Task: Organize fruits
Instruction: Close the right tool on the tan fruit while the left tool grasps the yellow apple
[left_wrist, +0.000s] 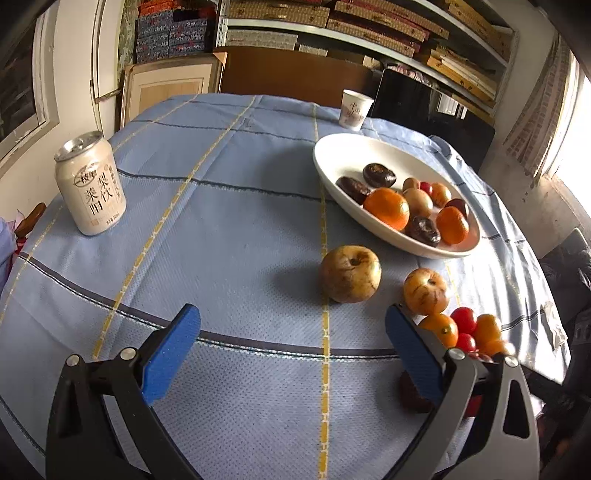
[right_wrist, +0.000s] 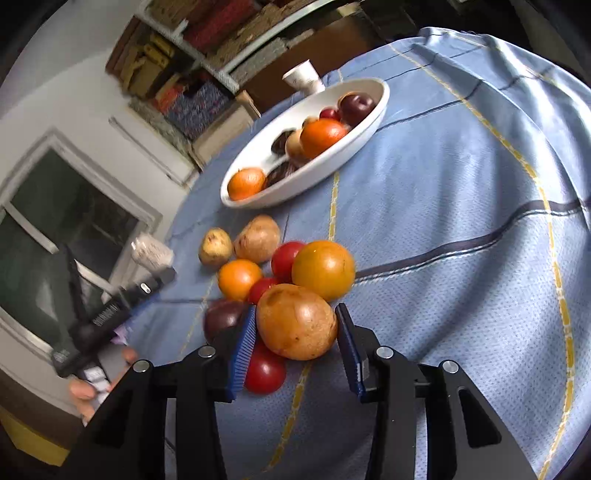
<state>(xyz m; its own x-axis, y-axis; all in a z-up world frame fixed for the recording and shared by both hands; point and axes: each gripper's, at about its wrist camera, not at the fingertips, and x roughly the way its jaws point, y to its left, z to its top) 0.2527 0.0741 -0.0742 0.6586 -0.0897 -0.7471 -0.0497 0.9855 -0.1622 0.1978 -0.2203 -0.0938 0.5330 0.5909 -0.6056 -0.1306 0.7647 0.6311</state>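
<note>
My right gripper is shut on a tan-orange round fruit, with a blue pad against each side. Around that fruit lie a larger orange fruit, red tomatoes and a dark plum. Farther back, the white oval dish holds oranges and dark fruits. My left gripper hangs open over the blue cloth with nothing between its fingers. A yellowish apple sits just beyond it, and a smaller striped apple lies by the right finger. The dish lies behind them.
A pale drink can stands at the left of the round table and a paper cup behind the dish. Small oranges and cherry tomatoes cluster near the table's right edge. Shelves of boxes line the back wall. A hand shows at the lower left.
</note>
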